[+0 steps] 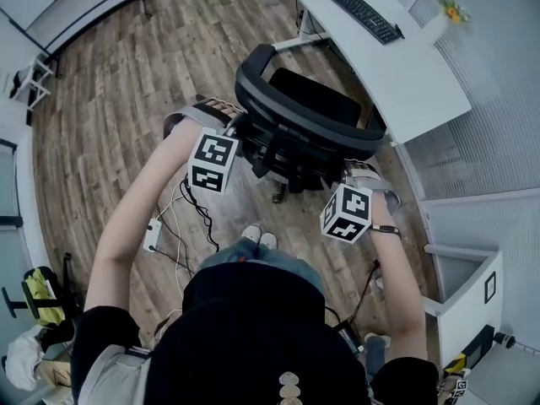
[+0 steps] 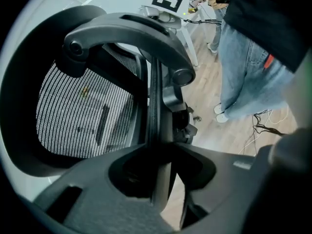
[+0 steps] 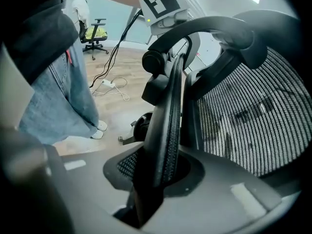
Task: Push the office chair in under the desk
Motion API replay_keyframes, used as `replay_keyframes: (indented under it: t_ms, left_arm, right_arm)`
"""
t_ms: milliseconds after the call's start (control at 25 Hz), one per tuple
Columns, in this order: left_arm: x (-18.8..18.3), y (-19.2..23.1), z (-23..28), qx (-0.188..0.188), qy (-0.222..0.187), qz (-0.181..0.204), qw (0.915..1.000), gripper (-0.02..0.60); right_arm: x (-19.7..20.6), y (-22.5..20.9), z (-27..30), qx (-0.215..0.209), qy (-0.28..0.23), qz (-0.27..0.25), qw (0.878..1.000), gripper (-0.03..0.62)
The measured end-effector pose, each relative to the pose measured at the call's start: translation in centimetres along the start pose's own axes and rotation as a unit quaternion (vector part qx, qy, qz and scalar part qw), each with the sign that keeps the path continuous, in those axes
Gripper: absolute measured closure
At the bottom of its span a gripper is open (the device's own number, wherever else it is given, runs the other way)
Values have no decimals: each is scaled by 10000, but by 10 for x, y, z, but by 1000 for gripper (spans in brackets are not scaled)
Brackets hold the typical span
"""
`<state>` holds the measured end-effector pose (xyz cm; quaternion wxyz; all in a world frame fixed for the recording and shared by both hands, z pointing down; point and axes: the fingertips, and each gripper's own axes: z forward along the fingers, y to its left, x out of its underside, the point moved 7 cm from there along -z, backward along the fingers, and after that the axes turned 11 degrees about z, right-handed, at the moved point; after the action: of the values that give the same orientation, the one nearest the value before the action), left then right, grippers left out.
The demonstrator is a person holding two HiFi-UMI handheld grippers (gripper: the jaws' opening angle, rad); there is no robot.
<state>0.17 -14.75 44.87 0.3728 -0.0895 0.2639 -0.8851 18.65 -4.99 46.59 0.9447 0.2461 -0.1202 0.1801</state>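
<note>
The office chair [image 1: 314, 99] stands directly ahead of both tools, its seat turned away from the person and its mesh backrest [image 2: 83, 111] nearest them. The left gripper [image 2: 158, 165] is closed down on the backrest's left edge, the thin frame running straight up between its jaws. The right gripper [image 3: 156, 174] is clamped likewise on the right edge, mesh pinched between its jaws. So the 2 grips bracket the chair back.

The desk [image 1: 413, 83] lies beyond the chair, ahead and to the right, its long edge running diagonally. The right gripper is the nearer one to it, so I judge the push needs a rightward turn.

On the desk sit a keyboard [image 1: 361, 12] and a white pot [image 1: 439, 29] holding yellow flowers [image 1: 453, 8].
</note>
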Motion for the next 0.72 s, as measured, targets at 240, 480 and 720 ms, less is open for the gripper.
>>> replay_keyframes:
  t_ms: [240,480,720]
  left_arm:
    - [11,28,18,72,-106,60,9999,442]
    - [23,66,46,84,-135,98,9998,442]
    - [46,111,75,180,-250,356,9989,442]
  right_arm:
    - [4,-26,10,35,99,171,9998,490]
    - [12,-58,26,204,211,295,9991,491]
    - [10,-95,45,391,351,543,9971,493]
